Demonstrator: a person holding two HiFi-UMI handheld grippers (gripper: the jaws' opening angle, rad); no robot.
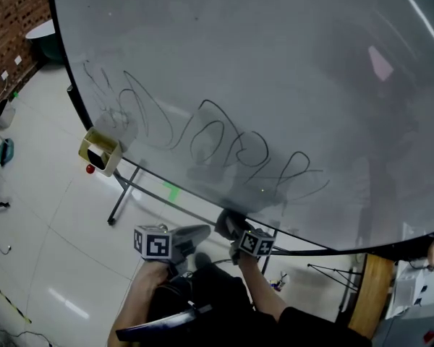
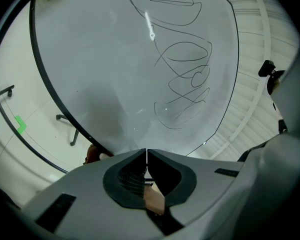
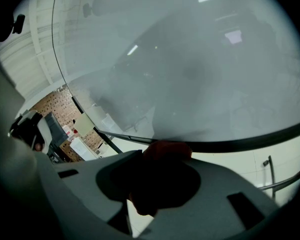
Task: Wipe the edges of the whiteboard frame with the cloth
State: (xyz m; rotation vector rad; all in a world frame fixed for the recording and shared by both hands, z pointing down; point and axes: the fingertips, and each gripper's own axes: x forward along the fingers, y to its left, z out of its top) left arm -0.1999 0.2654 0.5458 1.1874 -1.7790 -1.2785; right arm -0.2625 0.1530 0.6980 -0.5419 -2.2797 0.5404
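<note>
The whiteboard point(image 1: 275, 63), covered in grey scribbles, fills most of the head view, and its black frame point(image 1: 311, 248) runs along the lower edge. My right gripper point(image 1: 230, 226) is shut on a dark reddish cloth point(image 3: 165, 150), which is pressed against the frame point(image 3: 230, 144) at the bottom edge. My left gripper point(image 1: 199, 233) hangs just left of it, below the board, with its jaws shut point(image 2: 146, 154) and nothing between them. In the left gripper view the frame point(image 2: 45, 84) curves past on the left, and the cloth point(image 2: 92, 154) peeks out beside it.
A yellowish box point(image 1: 100, 150) hangs at the board's lower left with a small red object point(image 1: 91, 168) under it. The board's stand legs point(image 1: 119, 201) rest on a pale tiled floor. A brick wall point(image 1: 11, 20) is at the far left, a wooden panel point(image 1: 365, 295) at the lower right.
</note>
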